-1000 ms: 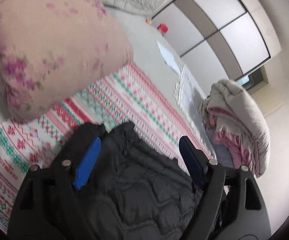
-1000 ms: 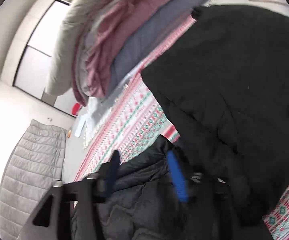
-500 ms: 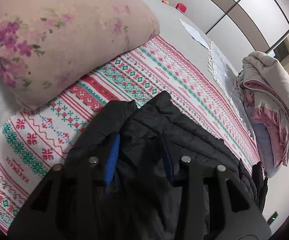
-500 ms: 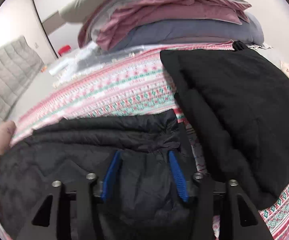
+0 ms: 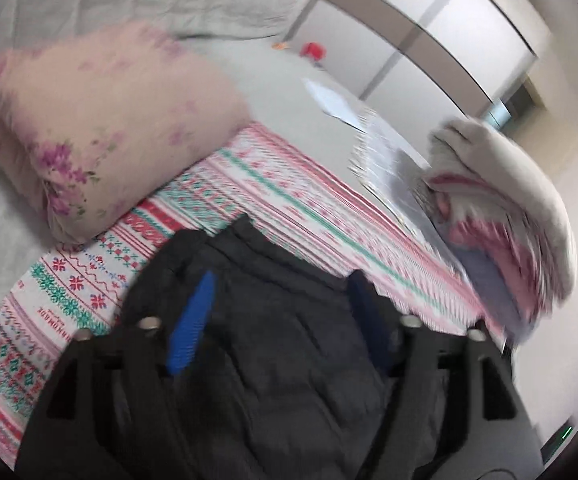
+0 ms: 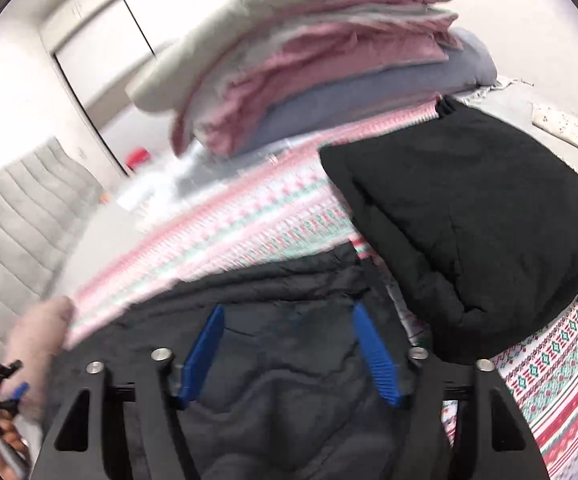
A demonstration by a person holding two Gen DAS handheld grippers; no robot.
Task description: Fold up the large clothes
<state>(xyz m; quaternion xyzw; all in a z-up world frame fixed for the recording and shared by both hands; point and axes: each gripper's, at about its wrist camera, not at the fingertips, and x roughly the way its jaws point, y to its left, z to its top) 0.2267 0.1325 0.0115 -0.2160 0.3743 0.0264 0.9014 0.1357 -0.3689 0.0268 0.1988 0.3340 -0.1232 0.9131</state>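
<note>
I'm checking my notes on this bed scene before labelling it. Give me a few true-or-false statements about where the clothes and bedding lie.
1. A dark quilted jacket lies between the right gripper's blue fingers. True.
2. A folded black garment lies on the patterned blanket. True.
3. The pink floral pillow sits on top of the stack of folded bedding. False: it lies on the bed, apart from the stack.
4. The stack's top layer is black. False: it is pale grey, over pink and blue-grey layers.
5. A red object stands near the wardrobe. True.

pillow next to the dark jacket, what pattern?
Pale pink pillow with purple floral sprigs, lying beside the dark quilted jacket; clearest in the left wrist view.
</note>
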